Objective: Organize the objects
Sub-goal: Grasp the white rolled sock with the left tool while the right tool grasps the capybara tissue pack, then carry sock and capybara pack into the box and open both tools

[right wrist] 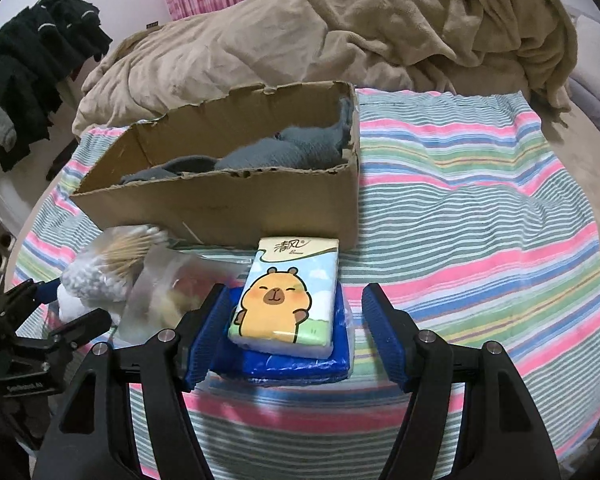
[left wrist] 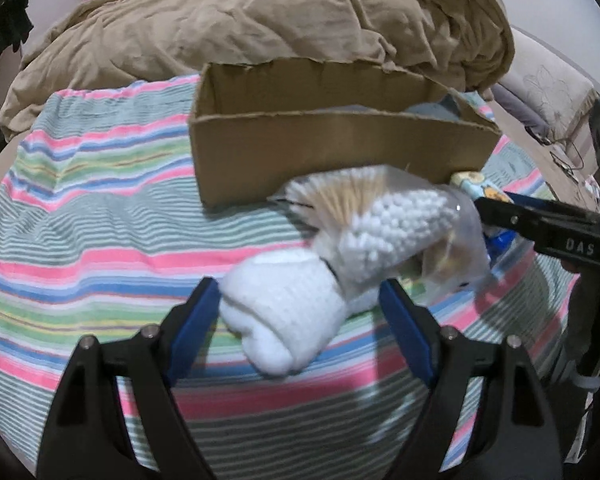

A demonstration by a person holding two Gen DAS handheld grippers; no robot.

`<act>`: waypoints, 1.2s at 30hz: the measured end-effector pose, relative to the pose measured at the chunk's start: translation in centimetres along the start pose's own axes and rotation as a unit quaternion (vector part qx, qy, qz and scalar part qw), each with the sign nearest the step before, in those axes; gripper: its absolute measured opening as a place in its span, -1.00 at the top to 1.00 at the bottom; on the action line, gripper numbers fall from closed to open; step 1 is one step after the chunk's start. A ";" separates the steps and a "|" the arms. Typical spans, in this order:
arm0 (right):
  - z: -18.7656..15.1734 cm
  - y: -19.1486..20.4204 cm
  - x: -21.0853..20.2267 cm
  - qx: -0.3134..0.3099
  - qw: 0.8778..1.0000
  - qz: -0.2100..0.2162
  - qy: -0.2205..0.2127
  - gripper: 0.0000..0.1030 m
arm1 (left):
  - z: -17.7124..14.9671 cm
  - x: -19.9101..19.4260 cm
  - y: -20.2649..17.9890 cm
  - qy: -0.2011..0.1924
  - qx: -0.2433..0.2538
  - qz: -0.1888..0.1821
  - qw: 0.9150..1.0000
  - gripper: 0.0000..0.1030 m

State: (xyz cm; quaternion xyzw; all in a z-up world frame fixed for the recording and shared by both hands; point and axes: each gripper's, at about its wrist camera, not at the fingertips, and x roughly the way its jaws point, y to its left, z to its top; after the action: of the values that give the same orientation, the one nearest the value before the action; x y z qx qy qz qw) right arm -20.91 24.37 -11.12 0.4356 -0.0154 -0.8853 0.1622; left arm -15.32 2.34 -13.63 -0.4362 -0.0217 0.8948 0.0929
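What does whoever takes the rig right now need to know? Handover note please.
Left gripper: open, straddling the white sock roll, not closed on it.
Right gripper: open, around the tissue pack, which lies on a blue packet.
Cotton swab bag lies against the sock roll, in front of the cardboard box.
Done: grey cloth in the box.
Left: sock roll, swabs, tissues, blue packet all outside the box, on the striped sheet.

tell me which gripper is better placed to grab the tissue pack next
Right. The right gripper is open with the tissue pack between its fingers, in front of the cardboard box. The left gripper is open around the white socks.
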 end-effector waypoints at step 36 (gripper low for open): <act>1.0 3.4 -11.2 -0.044 0.995 0.030 -0.089 0.04 | 0.0 -14.6 2.3 -0.104 -0.064 -0.021 0.992 0.07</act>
State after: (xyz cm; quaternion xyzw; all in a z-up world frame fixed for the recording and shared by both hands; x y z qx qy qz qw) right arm -14.45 24.43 -1.38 0.3466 -0.0041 -0.9153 0.2051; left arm -6.85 -2.64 -2.56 -0.3449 -0.0978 0.9300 0.0805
